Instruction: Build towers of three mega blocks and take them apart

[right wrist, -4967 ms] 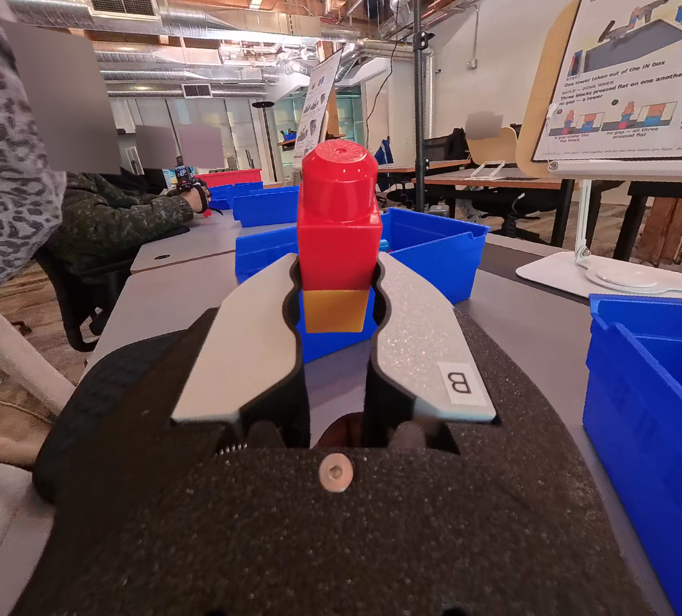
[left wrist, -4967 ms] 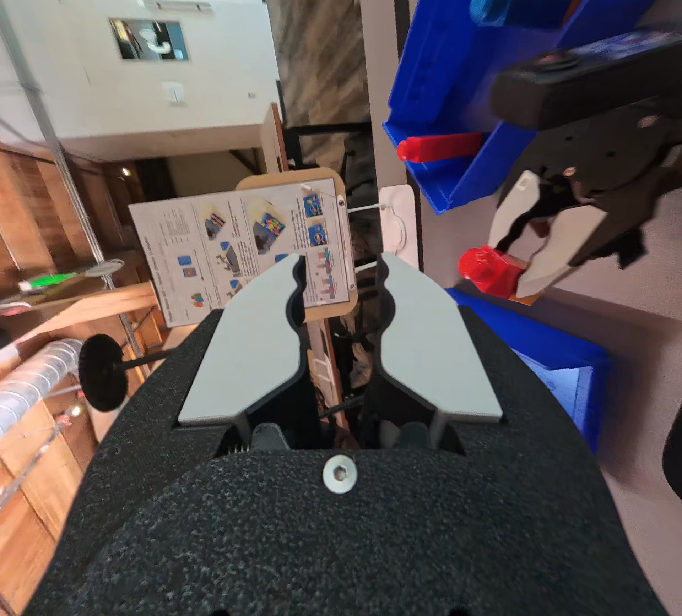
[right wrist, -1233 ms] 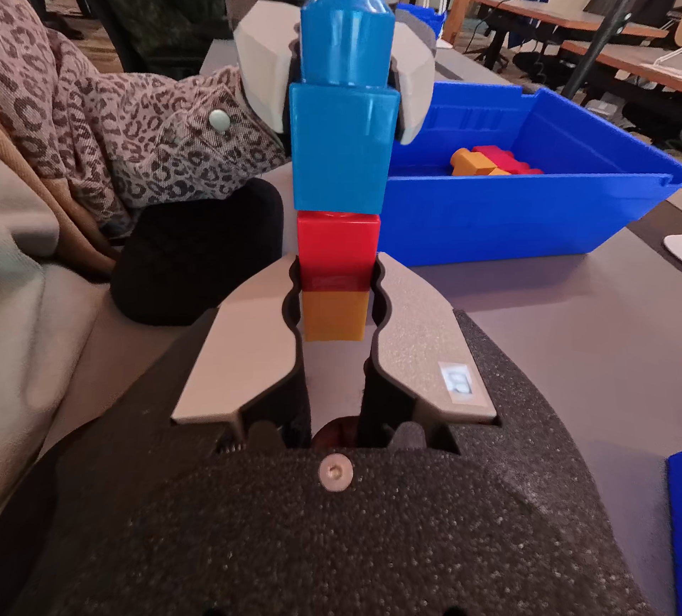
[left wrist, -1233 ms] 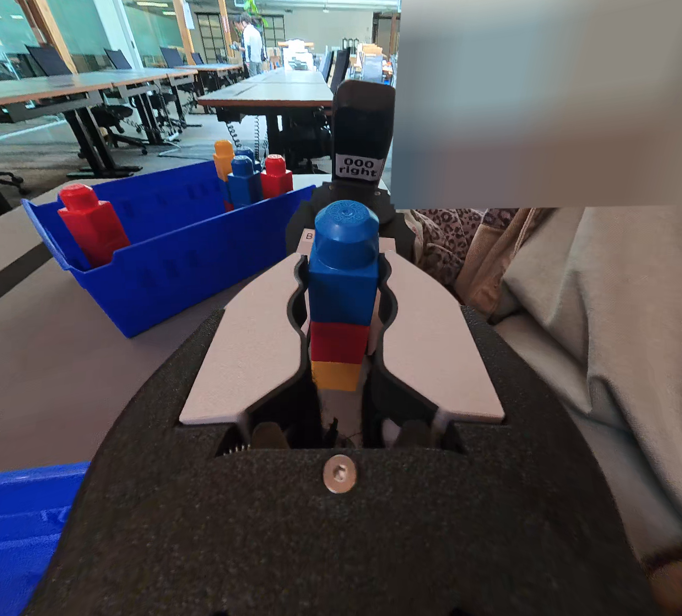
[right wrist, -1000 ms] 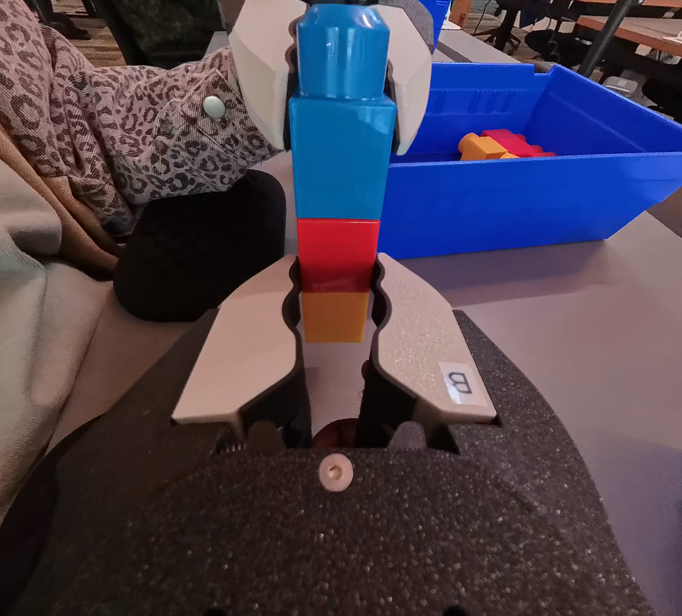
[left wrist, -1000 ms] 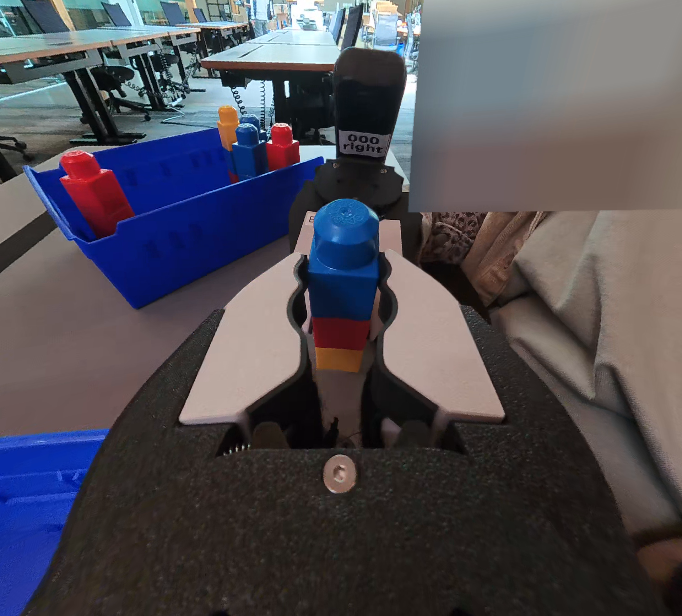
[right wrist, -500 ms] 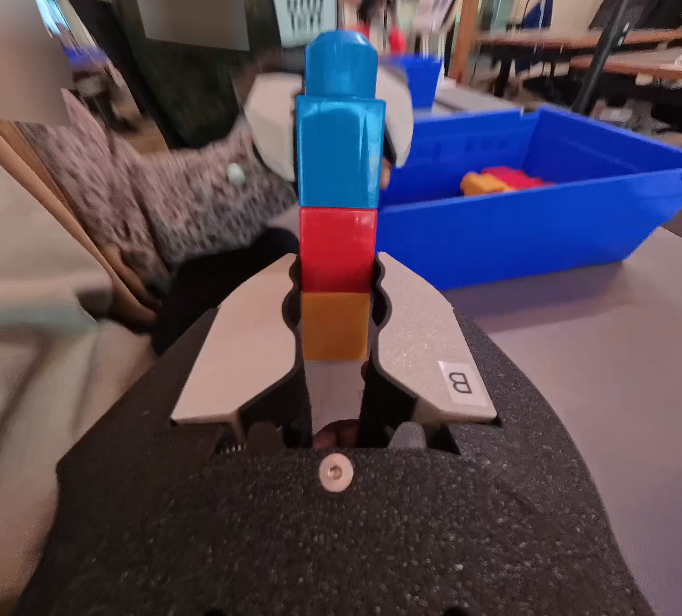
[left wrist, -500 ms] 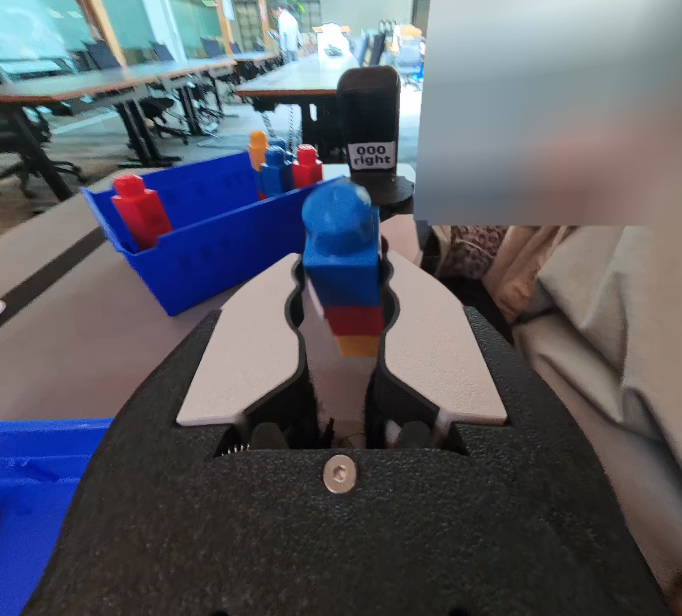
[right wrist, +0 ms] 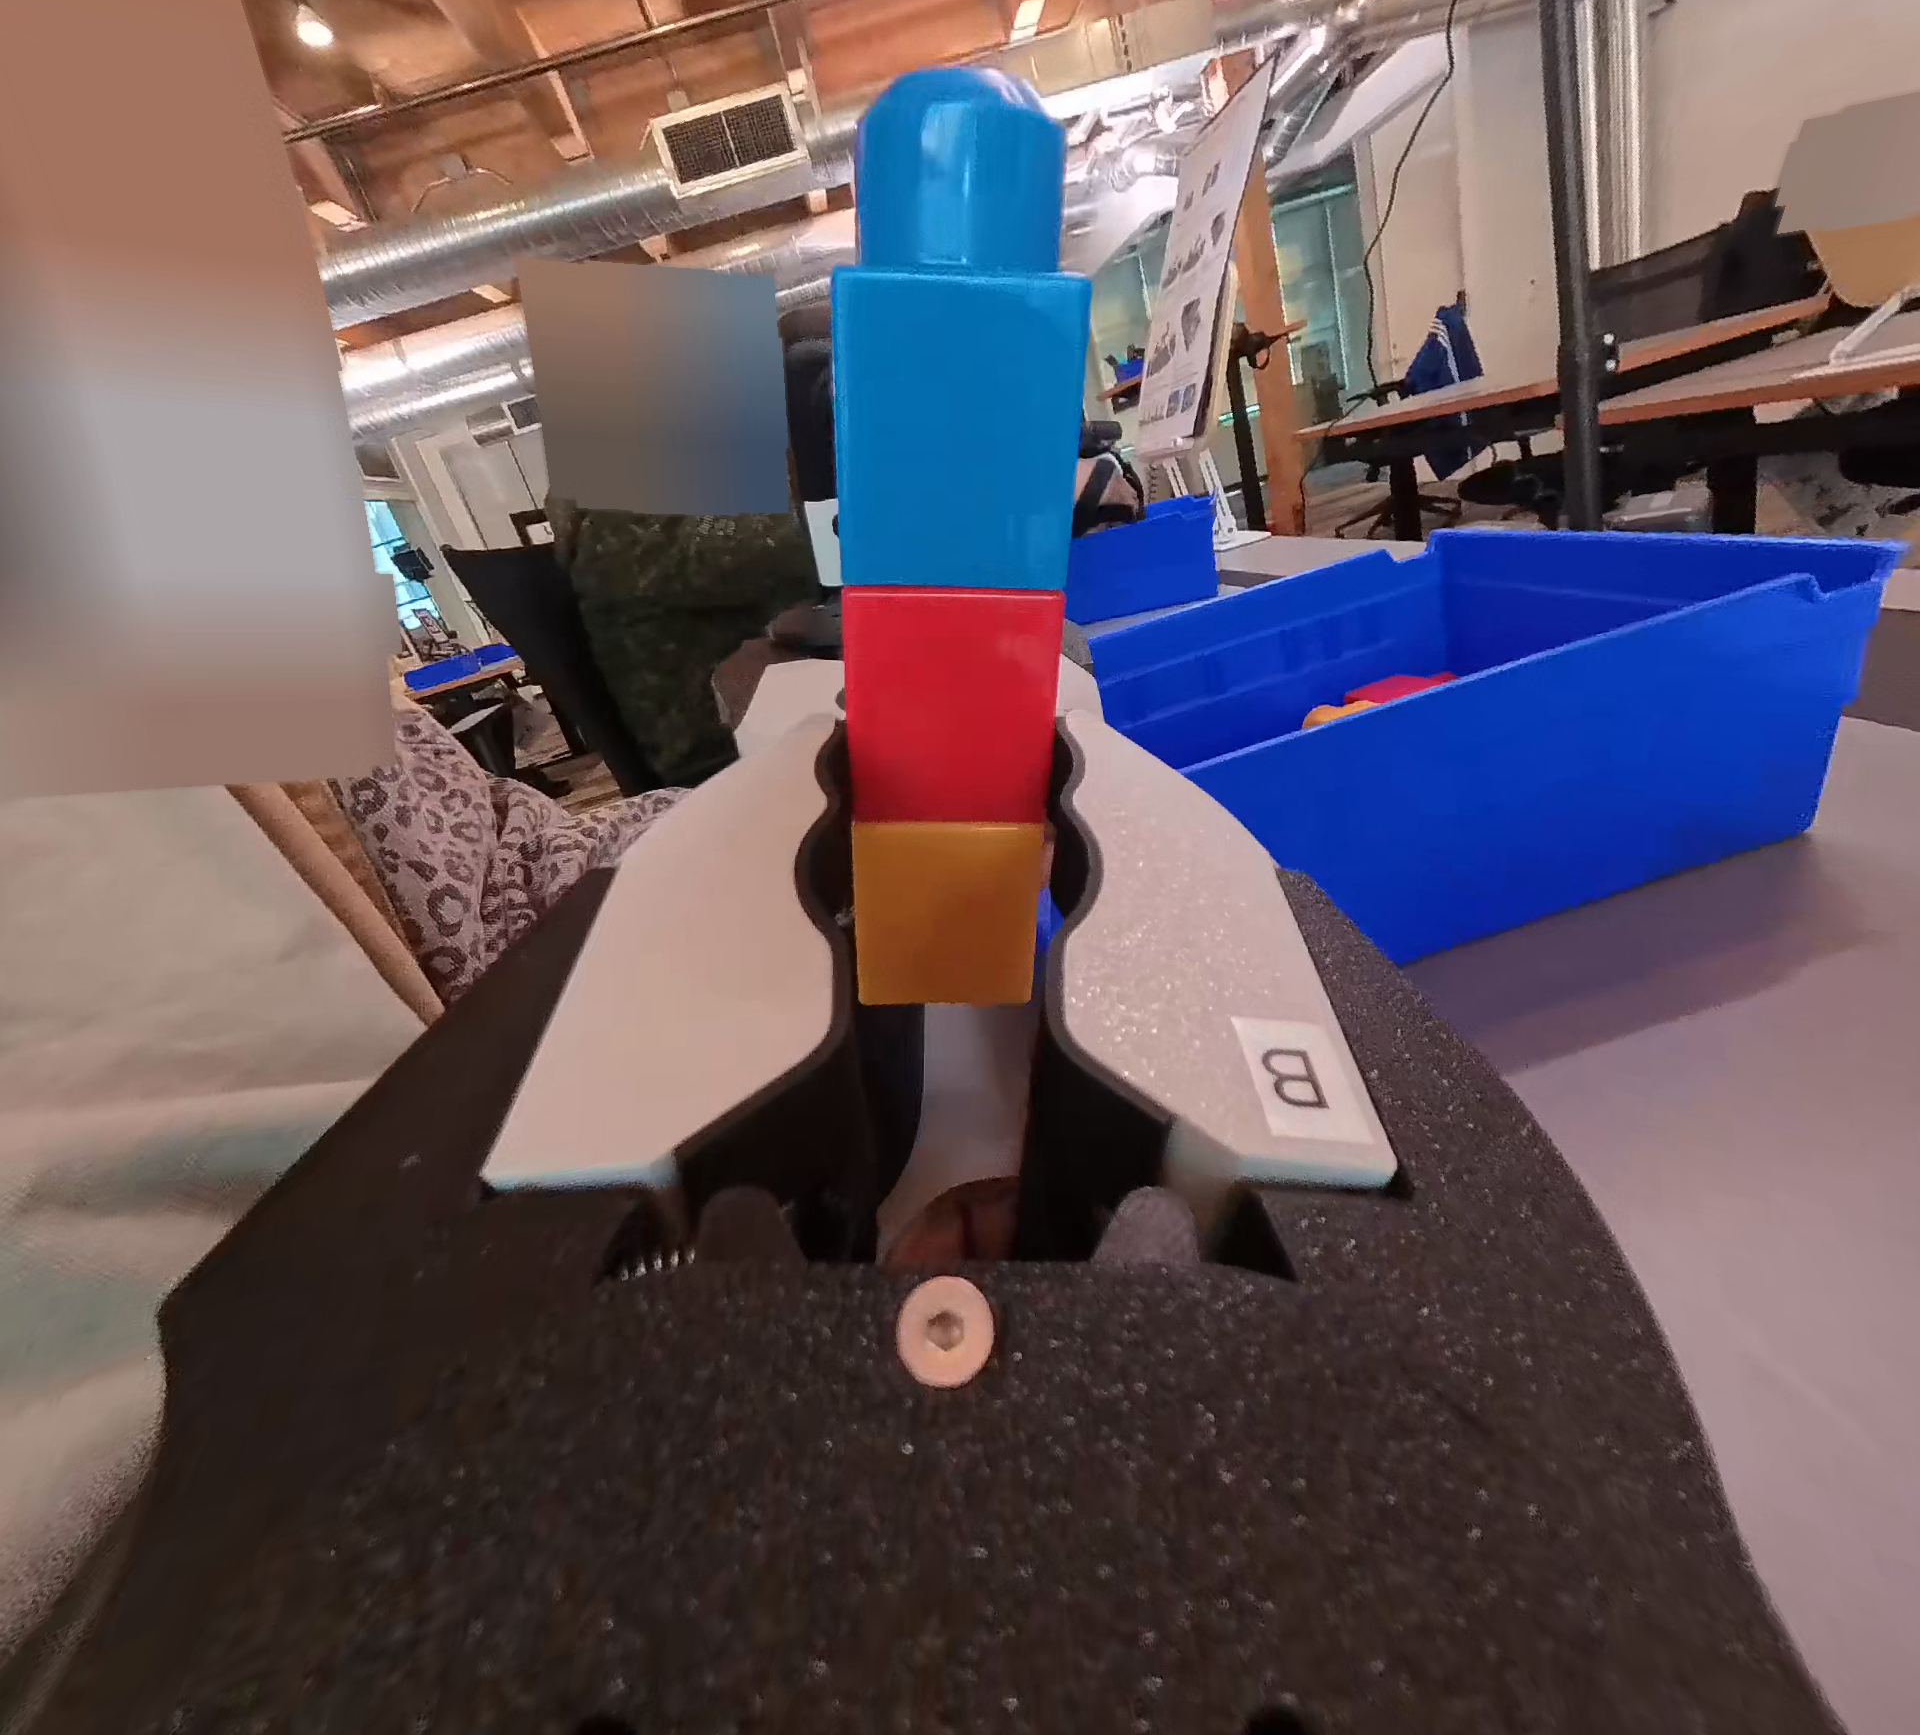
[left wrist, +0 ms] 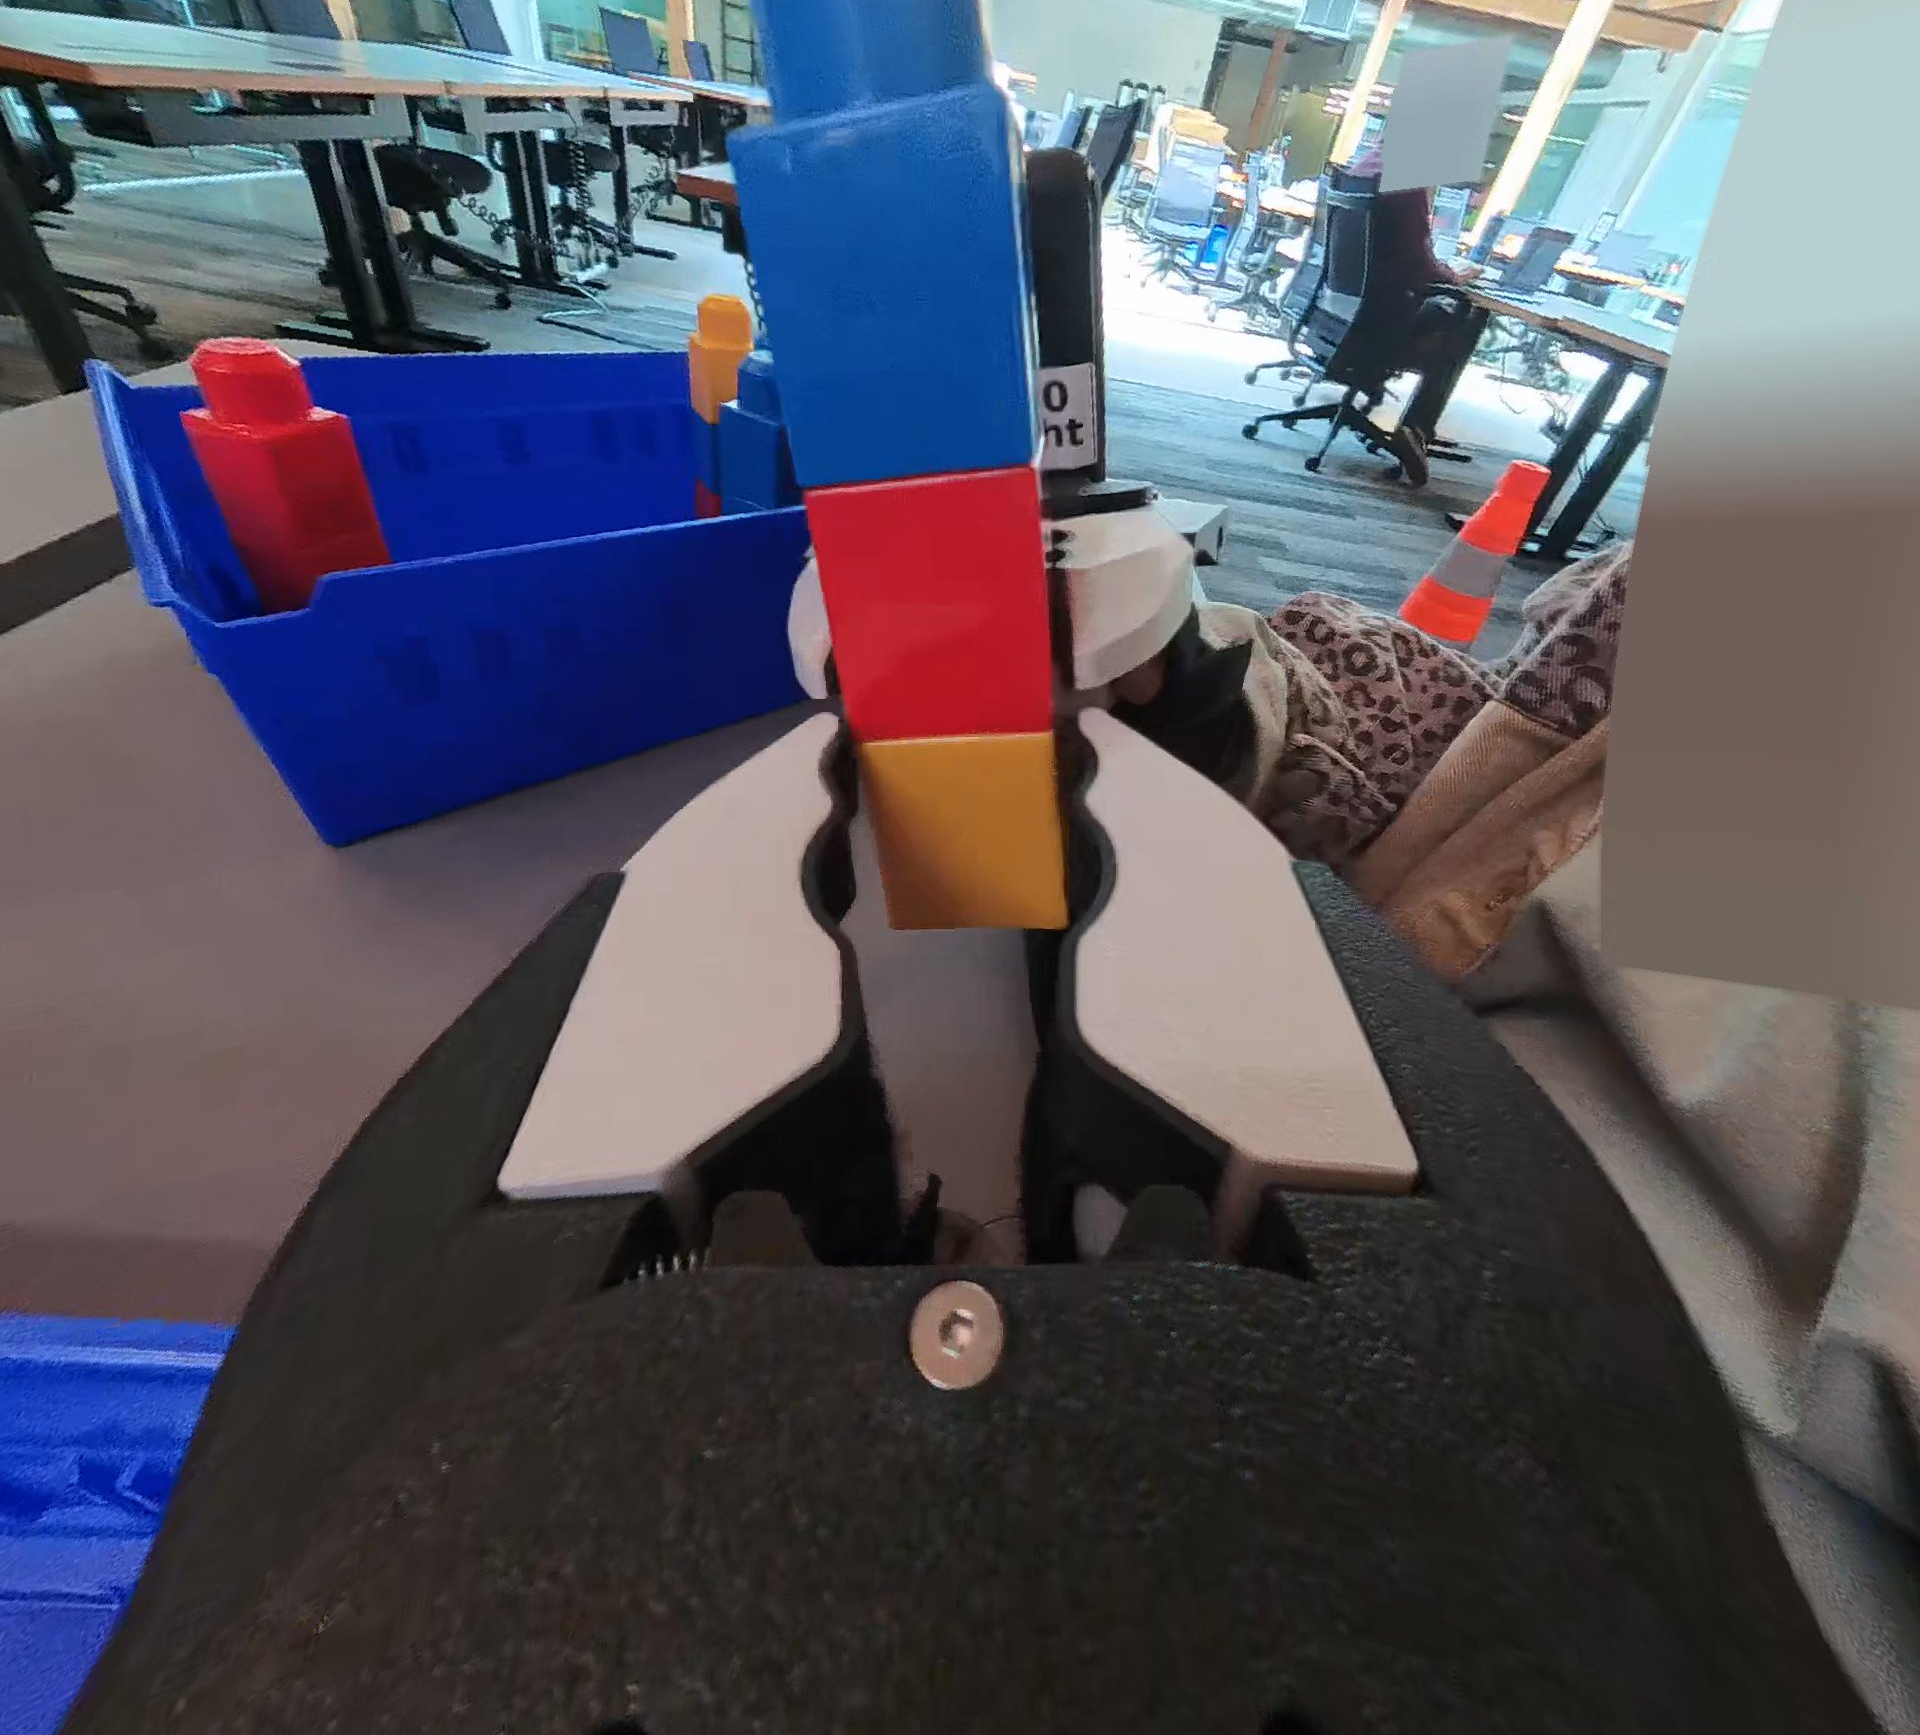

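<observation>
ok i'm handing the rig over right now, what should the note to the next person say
Right claw: shut on the tower, at the red block.
Left claw: fingers on either side of the orange block at the bottom; grip unclear.
Tower: blue block on red on orange, upright between both claws.
Done: all three blocks are pressed together.
Left: pull them apart; the blue bin beside it already holds loose blocks.

Grey table (left wrist: 208,906) bears blue bin (left wrist: 499,646).
</observation>
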Action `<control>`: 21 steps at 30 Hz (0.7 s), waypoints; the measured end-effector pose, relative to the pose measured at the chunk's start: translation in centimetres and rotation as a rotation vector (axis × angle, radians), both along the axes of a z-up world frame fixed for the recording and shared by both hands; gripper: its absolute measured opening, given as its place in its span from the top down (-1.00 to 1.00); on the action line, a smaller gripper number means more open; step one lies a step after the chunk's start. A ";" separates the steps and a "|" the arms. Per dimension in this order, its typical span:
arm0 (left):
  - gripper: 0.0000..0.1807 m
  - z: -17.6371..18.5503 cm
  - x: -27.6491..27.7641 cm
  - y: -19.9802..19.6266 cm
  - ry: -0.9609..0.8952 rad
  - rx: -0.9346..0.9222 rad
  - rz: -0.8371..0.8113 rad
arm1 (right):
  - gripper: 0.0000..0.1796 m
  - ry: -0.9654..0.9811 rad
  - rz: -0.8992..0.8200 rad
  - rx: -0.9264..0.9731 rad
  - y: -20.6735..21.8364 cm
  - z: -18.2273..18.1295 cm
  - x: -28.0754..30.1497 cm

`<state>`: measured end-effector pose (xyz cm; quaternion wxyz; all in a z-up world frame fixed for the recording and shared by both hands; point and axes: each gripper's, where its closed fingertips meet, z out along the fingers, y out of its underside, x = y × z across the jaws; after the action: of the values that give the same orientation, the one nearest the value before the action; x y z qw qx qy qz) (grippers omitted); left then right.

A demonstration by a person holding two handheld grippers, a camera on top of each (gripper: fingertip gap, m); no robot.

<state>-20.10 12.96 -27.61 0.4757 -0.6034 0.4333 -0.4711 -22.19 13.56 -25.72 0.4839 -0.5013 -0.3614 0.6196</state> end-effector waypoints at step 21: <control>0.61 -2.5 -0.8 -1.3 0.266 0.162 -0.049 | 0.60 0.208 -0.031 0.153 -0.8 3.2 2.5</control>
<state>-20.95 11.69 -30.13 0.4498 -0.6091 0.5437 -0.3619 -19.64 12.71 -22.50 0.5651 -0.4014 -0.3480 0.6313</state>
